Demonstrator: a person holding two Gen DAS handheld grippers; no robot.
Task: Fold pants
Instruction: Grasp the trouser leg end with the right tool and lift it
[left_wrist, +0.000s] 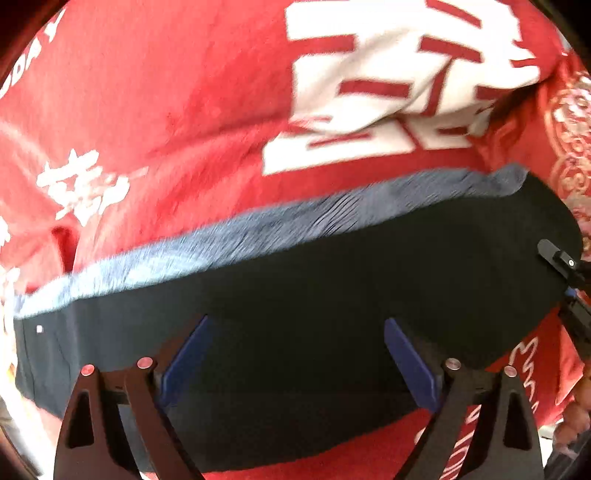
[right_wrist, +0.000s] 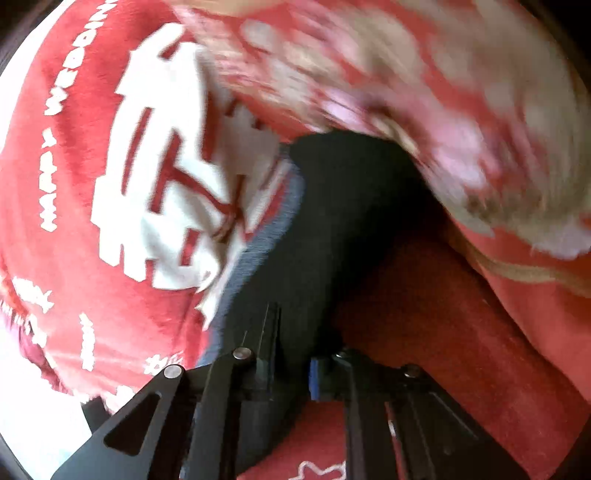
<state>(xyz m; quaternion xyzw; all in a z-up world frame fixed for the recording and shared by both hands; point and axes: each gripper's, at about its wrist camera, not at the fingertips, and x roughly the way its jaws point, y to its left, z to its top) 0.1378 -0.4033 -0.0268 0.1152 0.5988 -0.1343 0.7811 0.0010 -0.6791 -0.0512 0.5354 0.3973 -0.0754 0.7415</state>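
The pants (left_wrist: 314, 295) are lying folded into a dark band across a red blanket (left_wrist: 147, 110), with a grey-blue waistband (left_wrist: 258, 229) running along their far edge. The left gripper (left_wrist: 295, 354) is hanging over the near part of the band with its blue pads (left_wrist: 186, 354) standing wide apart, nothing between them. The right gripper (right_wrist: 291, 373) is pinching the right end of the pants (right_wrist: 332, 221), its fingers nearly together on the cloth; in the left view its tip (left_wrist: 557, 256) is showing at the band's right end.

The risk, as I judge it, is that only one end is being held. If the right hand is pulling or lifting while the left is grasping nothing, the band may be dragging askew, its layers sliding apart and the fold opening. The blanket is plush and rumpled, so the left pads, closing low, may be catching blanket pile with the pants. The right view is blurring, so how deep that pinch sits I cannot tell; a shallow one could be slipping off.
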